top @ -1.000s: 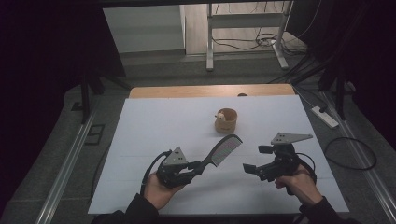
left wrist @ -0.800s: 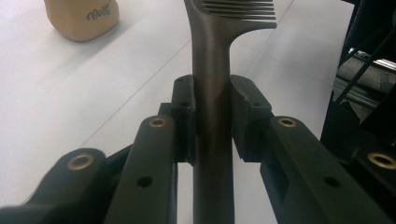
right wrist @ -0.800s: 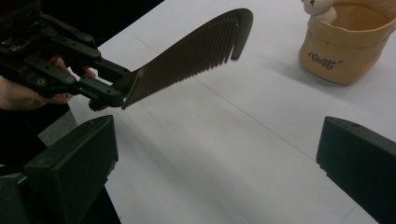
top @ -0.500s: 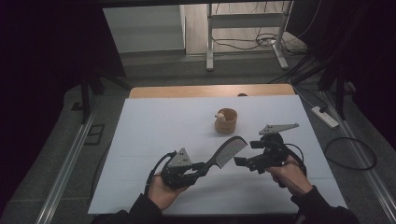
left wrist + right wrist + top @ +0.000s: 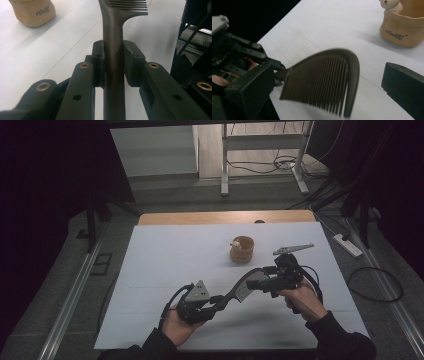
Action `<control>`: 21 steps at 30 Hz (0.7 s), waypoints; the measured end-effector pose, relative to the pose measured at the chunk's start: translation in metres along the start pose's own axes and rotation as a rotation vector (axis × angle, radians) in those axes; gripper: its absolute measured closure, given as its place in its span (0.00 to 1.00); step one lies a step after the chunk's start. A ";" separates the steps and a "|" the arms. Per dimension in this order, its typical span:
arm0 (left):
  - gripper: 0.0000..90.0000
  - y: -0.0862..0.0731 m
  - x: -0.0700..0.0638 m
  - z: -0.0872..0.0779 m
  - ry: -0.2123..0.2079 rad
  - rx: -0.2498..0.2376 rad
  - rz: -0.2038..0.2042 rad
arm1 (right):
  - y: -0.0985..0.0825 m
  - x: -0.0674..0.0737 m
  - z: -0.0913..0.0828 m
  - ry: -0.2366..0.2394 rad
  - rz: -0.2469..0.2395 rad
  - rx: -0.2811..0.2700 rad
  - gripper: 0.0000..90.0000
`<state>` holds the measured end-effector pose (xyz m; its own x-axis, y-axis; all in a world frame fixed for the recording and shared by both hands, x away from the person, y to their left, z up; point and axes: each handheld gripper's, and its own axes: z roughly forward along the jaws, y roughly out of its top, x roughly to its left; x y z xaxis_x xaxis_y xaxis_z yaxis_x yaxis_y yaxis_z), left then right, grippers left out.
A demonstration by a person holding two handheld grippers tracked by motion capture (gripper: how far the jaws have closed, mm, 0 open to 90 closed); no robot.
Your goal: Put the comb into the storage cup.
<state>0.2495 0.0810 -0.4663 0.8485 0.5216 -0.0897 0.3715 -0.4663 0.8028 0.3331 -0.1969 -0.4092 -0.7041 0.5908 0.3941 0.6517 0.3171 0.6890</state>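
Now the comb [image 5: 240, 287] hangs over the table's near half, its handle clamped in the left gripper [image 5: 216, 302], its long axis running up and away toward the right edge. The toothed end lies between the spread jaws of the right gripper [image 5: 256, 284], which has not closed on it. A second ago that gripper stood well apart to the right; it has swung in around the teeth. The cup [image 5: 242, 249] stays put toward the far edge.

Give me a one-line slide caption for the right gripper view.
Open right gripper flanking the toothed head of a dark comb, whose handle the left gripper holds, near a tan cup.
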 end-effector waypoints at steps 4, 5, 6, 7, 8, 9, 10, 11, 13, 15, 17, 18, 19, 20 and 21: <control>0.80 0.000 -0.001 0.001 0.003 0.000 0.008 | 0.006 -0.001 0.005 0.007 0.026 0.010 0.00; 0.80 0.000 -0.002 0.000 0.004 0.000 0.010 | 0.007 -0.001 0.006 0.006 0.035 0.014 0.00; 0.80 0.000 -0.002 0.000 0.006 0.001 0.012 | 0.008 -0.002 0.007 0.007 0.041 0.019 0.00; 0.80 0.000 -0.002 0.000 0.007 0.000 0.012 | 0.008 -0.002 0.008 0.010 0.045 0.022 0.00; 0.80 0.000 -0.002 0.000 0.008 -0.001 0.011 | 0.009 -0.002 0.009 0.017 0.053 0.025 0.00; 0.80 0.000 -0.001 -0.001 0.007 -0.002 0.010 | 0.009 -0.002 0.010 0.023 0.057 0.029 0.00; 0.80 0.000 -0.001 -0.001 0.009 -0.003 0.011 | 0.010 -0.003 0.011 0.028 0.062 0.034 0.00; 0.80 0.000 -0.001 -0.001 0.010 -0.003 0.010 | 0.010 -0.003 0.011 0.030 0.064 0.034 0.00; 0.80 0.000 -0.001 -0.001 0.012 -0.005 0.011 | 0.010 -0.003 0.011 0.033 0.074 0.027 0.03; 0.80 -0.001 -0.001 -0.001 0.015 -0.006 0.011 | 0.010 -0.005 0.009 0.040 0.091 0.011 0.11; 0.80 -0.001 -0.002 -0.001 0.019 -0.008 0.013 | 0.011 -0.009 0.007 0.062 0.112 -0.002 0.23; 0.80 -0.001 -0.002 -0.001 0.020 -0.009 0.014 | 0.011 -0.010 0.006 0.071 0.123 -0.008 0.28; 0.80 -0.001 -0.002 -0.001 0.021 -0.010 0.017 | 0.011 -0.011 0.005 0.084 0.135 -0.013 0.34; 0.80 -0.001 -0.002 -0.001 0.022 -0.010 0.018 | 0.011 -0.013 0.004 0.097 0.142 -0.020 0.39; 0.80 -0.001 -0.002 -0.001 0.022 -0.010 0.019 | 0.011 -0.014 0.004 0.109 0.150 -0.029 0.43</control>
<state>0.2469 0.0810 -0.4659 0.8469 0.5282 -0.0612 0.3513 -0.4694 0.8101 0.3509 -0.1989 -0.4097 -0.6268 0.5457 0.5562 0.7445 0.2089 0.6341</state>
